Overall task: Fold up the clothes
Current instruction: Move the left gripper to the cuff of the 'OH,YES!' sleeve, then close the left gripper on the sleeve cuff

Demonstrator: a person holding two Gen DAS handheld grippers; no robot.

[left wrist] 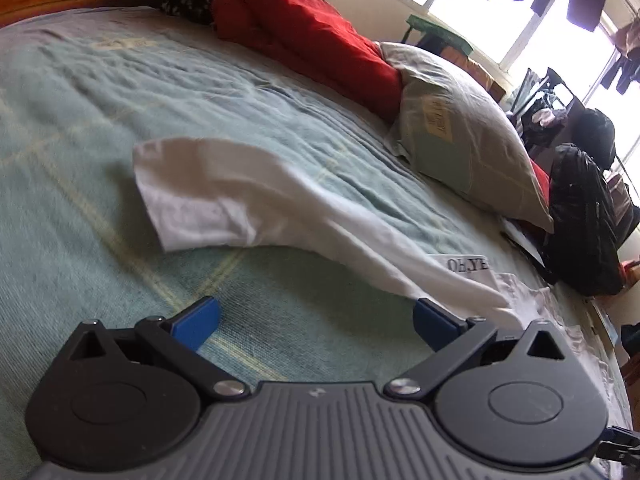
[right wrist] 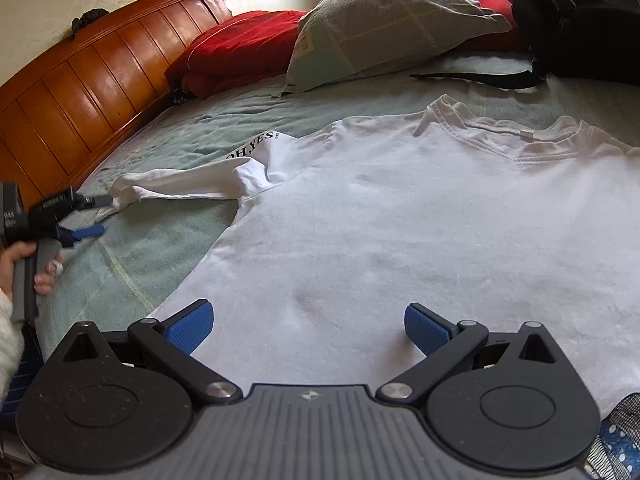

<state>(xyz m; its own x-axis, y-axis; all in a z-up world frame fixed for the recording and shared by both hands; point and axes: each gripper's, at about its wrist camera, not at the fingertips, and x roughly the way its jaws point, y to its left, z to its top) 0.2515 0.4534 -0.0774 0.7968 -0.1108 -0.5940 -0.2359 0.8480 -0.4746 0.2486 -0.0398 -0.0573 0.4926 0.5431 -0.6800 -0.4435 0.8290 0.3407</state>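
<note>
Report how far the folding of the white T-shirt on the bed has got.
Done: the white T-shirt lies spread flat on the green bedspread, collar away from the right claw.
In hand: the left claw is open at the end of the stretched-out sleeve; whether it touches the cloth is unclear. The right claw hovers open over the body.
Left: no fold is visible yet, so all of the folding.

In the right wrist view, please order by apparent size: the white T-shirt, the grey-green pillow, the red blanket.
1. white T-shirt, by far the largest, though also nearest the camera.
2. grey-green pillow.
3. red blanket, close to the pillow and partly hidden, so this order is unsure.
</note>
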